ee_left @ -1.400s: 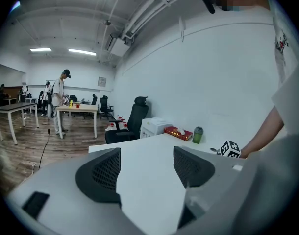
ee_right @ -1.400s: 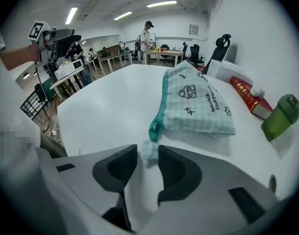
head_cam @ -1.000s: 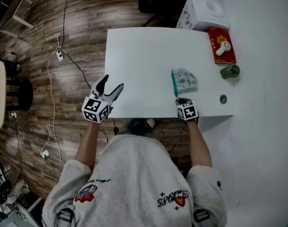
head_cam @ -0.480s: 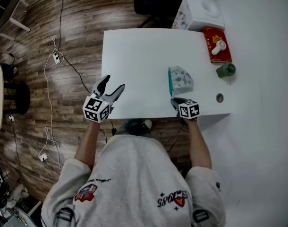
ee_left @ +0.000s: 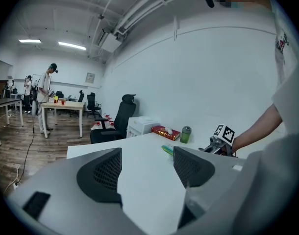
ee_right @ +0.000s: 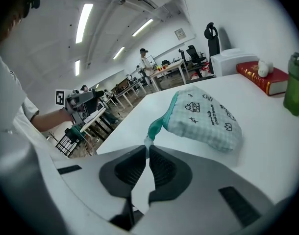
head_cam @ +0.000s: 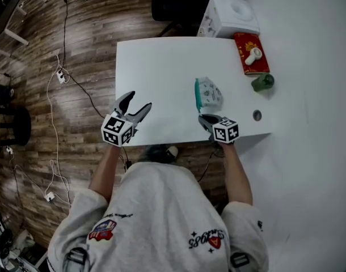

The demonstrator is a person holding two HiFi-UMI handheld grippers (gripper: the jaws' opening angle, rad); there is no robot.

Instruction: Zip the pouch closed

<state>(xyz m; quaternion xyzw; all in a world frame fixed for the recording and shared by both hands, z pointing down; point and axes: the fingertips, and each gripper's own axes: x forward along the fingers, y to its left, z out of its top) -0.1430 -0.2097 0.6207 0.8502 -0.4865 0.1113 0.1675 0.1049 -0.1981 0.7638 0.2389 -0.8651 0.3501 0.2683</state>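
The pouch (head_cam: 210,94) is pale checked cloth with a teal zip edge and lies on the white table (head_cam: 161,67), right of middle. My right gripper (head_cam: 202,118) is at its near end, shut on the small zip tab (ee_right: 147,141) at the end of the teal strip. In the right gripper view the pouch (ee_right: 203,114) has its near corner pulled up toward the jaws of the right gripper (ee_right: 146,151). My left gripper (head_cam: 134,103) hangs open over the table's front left edge, holding nothing. The left gripper view shows the left gripper (ee_left: 147,168) with the pouch (ee_left: 167,150) far off.
A red book (head_cam: 251,60) with a small white object on it lies at the table's back right. A green bottle (head_cam: 262,82) stands near the right edge, a white box (head_cam: 230,17) beyond the table, a black chair (head_cam: 173,1) behind. A cable hole (head_cam: 256,115) sits front right.
My right gripper has risen and drawn back with the zip tab, lifting the pouch's near end. The left gripper has shifted slightly and stays open.
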